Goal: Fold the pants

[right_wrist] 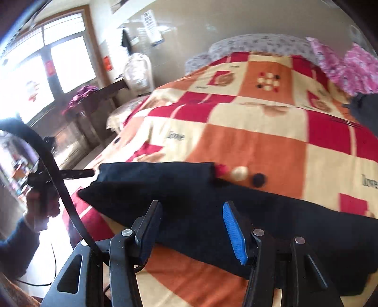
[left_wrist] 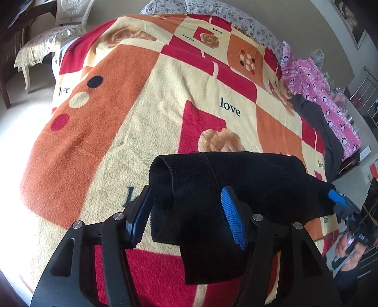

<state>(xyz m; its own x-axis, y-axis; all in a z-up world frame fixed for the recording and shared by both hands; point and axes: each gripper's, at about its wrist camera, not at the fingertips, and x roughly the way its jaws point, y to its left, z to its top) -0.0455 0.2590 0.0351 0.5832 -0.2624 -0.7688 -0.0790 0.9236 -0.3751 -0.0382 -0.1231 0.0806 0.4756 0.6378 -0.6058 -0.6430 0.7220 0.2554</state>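
Note:
Black pants lie folded into a thick band across the patterned blanket near the bed's front edge. My left gripper stands open astride the band's left end, blue pads apart, the cloth loose between them. In the right wrist view the same pants stretch from left to right. My right gripper hovers open over their middle with nothing pinched. That gripper's blue tip shows at the pants' right end, held by a hand. The left gripper reaches the pants' far left corner.
A pink penguin-print quilt and a dark grey garment lie along the bed's right side. Floral pillows sit at the head. A chair stands off the left side. A dark table stands by the window.

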